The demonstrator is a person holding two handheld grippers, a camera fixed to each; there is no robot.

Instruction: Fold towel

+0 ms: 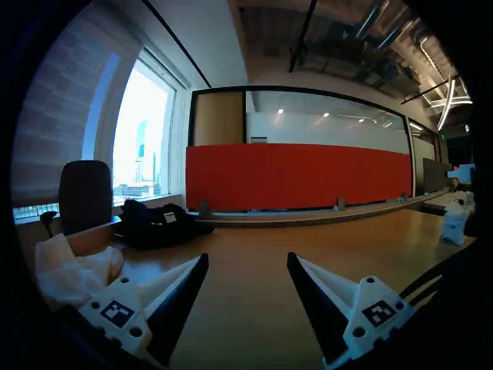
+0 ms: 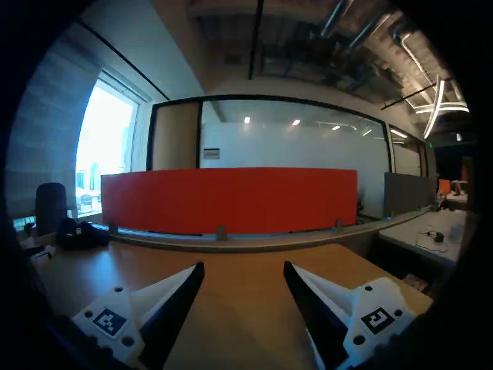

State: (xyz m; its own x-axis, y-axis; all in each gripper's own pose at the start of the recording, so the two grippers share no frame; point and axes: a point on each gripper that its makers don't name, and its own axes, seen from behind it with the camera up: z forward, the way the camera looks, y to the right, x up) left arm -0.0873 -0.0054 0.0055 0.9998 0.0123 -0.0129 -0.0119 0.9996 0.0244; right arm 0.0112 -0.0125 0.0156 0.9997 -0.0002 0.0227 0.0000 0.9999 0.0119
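Note:
A crumpled pale towel [image 1: 71, 274] lies at the left edge of the wooden table [image 1: 259, 271] in the left gripper view, just left of my left gripper's left finger. My left gripper [image 1: 246, 259] is open and low over the table, with nothing between its fingers. In the right gripper view my right gripper [image 2: 243, 266] is also open over bare wooden table [image 2: 246, 277], holding nothing.
A black bag [image 1: 157, 223] lies at the table's far left, also seen as a black bag [image 2: 77, 234]. A dark chair [image 1: 85, 194] stands by the window. A red divider [image 1: 296, 176] runs along the table's far edge. A white object [image 1: 454, 225] stands at the right.

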